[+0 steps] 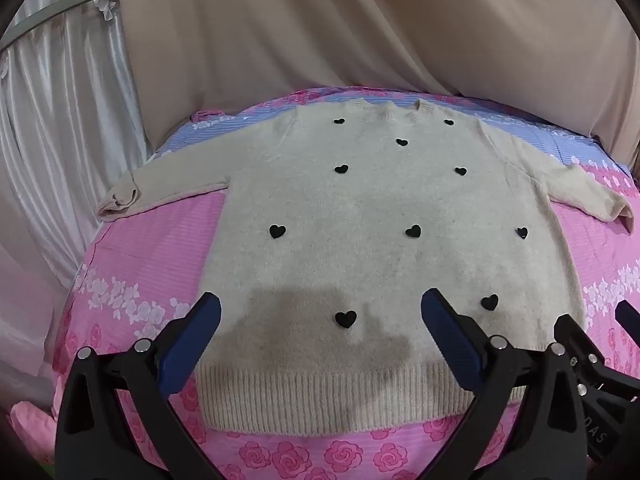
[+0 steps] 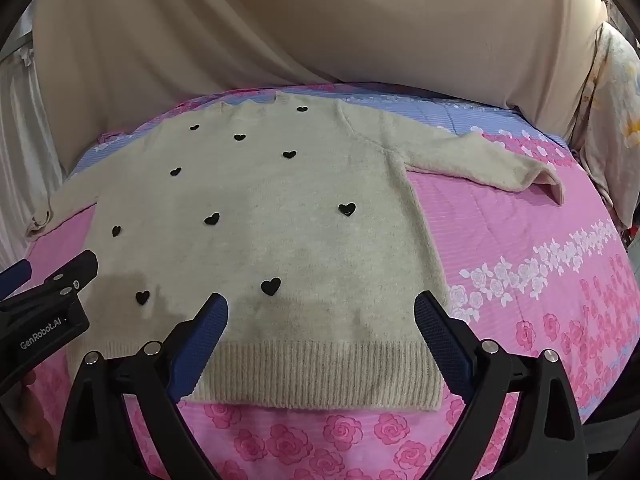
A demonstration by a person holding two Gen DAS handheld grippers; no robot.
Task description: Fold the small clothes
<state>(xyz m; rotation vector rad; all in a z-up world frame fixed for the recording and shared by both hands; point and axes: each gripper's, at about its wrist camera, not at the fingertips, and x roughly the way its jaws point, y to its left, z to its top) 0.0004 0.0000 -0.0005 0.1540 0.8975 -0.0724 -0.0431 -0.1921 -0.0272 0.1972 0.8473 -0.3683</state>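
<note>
A cream knit sweater [image 1: 372, 208] with black hearts lies flat on the bed, front up, both sleeves spread out, neck far from me and ribbed hem [image 1: 320, 396] near. It also shows in the right wrist view [image 2: 280, 208]. My left gripper [image 1: 320, 312] is open and empty, hovering over the hem's left half. My right gripper [image 2: 320, 308] is open and empty over the hem's right half. The right gripper's edge shows in the left wrist view [image 1: 592, 352], and the left gripper's edge in the right wrist view [image 2: 48, 300].
The pink rose-print bedspread [image 2: 540, 240] covers the bed, with a blue striped band [image 1: 560, 140] at the far side. A beige draped cloth [image 1: 360, 24] hangs behind. White satin curtains [image 1: 52, 120] hang at the left. A patterned pillow [image 2: 616, 92] stands at the far right.
</note>
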